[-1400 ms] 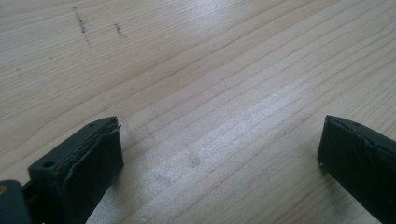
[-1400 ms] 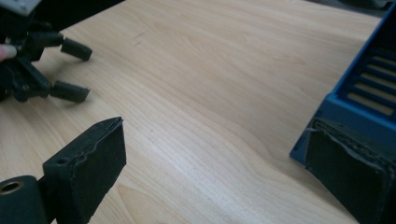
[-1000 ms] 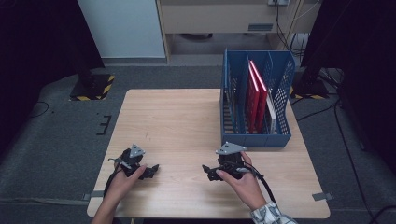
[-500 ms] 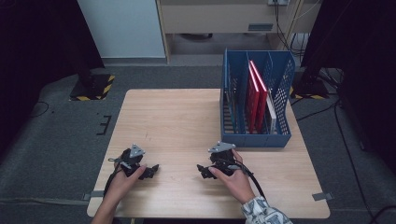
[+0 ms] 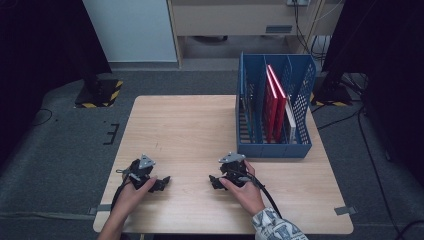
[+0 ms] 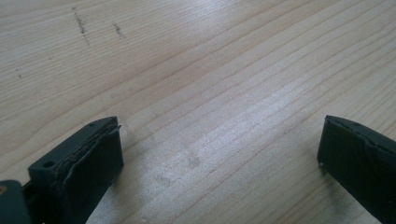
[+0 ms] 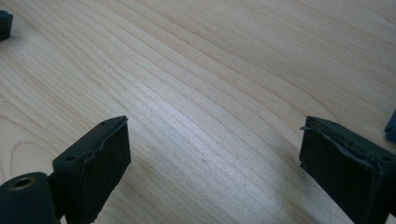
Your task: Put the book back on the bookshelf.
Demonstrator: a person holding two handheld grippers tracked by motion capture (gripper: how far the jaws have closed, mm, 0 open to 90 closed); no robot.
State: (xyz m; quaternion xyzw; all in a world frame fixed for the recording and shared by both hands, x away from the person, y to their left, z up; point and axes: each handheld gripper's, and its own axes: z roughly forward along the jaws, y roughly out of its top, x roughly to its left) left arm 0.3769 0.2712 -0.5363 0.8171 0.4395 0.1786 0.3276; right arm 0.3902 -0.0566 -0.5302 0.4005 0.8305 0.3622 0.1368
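From above, my left gripper (image 5: 162, 182) and right gripper (image 5: 215, 181) rest on the wooden table (image 5: 190, 125), the blue file rack (image 5: 272, 150) of red books (image 5: 274, 97) near my right; my left gripper view, then my right, show jaws wide and empty over bare wood, so I should lift clear before reaching.

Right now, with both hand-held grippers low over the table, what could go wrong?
1. The right hand-held gripper sits low with jaws open and empty; its pads may scrape the wooden table.
2. Reaching toward the blue file rack, it might knock the leaning red books.
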